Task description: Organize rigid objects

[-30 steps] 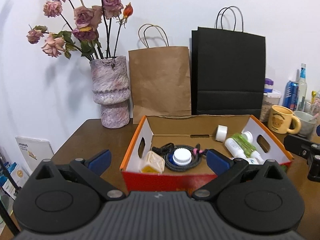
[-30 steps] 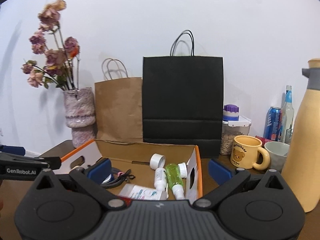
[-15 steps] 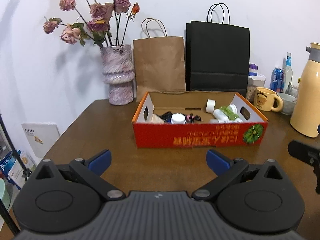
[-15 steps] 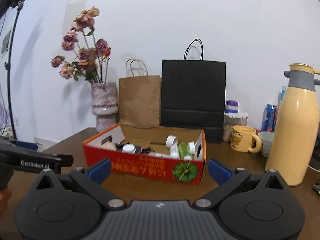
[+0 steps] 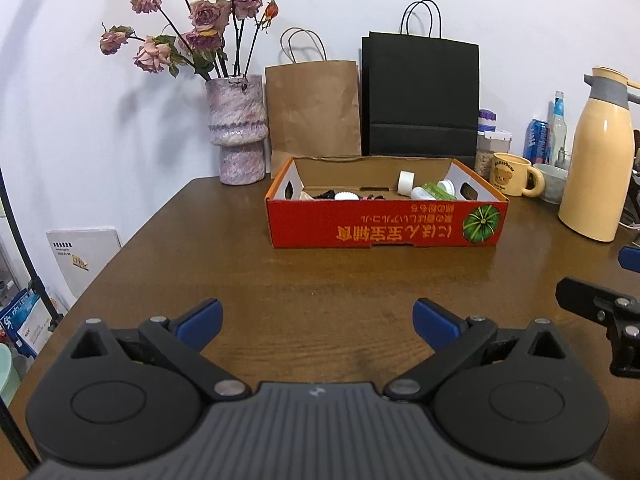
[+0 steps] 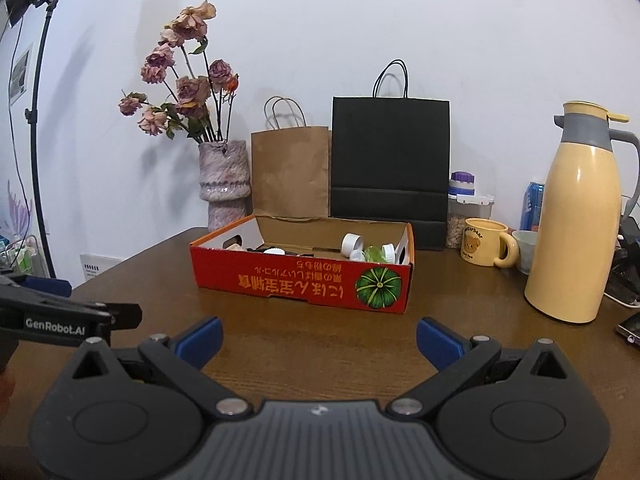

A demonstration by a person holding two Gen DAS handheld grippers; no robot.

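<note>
A red cardboard box (image 5: 384,226) (image 6: 300,282) sits in the middle of the brown table (image 5: 320,280). Inside it lie a roll of white tape (image 5: 406,180) (image 6: 351,242), a green bottle (image 5: 434,189) (image 6: 374,254), white caps and dark cords, mostly hidden by the front wall. My left gripper (image 5: 316,322) is open and holds nothing, well back from the box over bare table. My right gripper (image 6: 318,338) is open too, equally far back. Each gripper shows at the edge of the other's view.
Behind the box stand a vase of dried roses (image 5: 237,132), a brown paper bag (image 5: 314,108) and a black paper bag (image 5: 420,96). To the right are a yellow jug (image 6: 580,216), a bear mug (image 6: 482,242), a bowl, a jar and cans.
Both grippers have pulled back from over the box toward the table's near side. The box now looks smaller and farther, and its red front wall shows.
</note>
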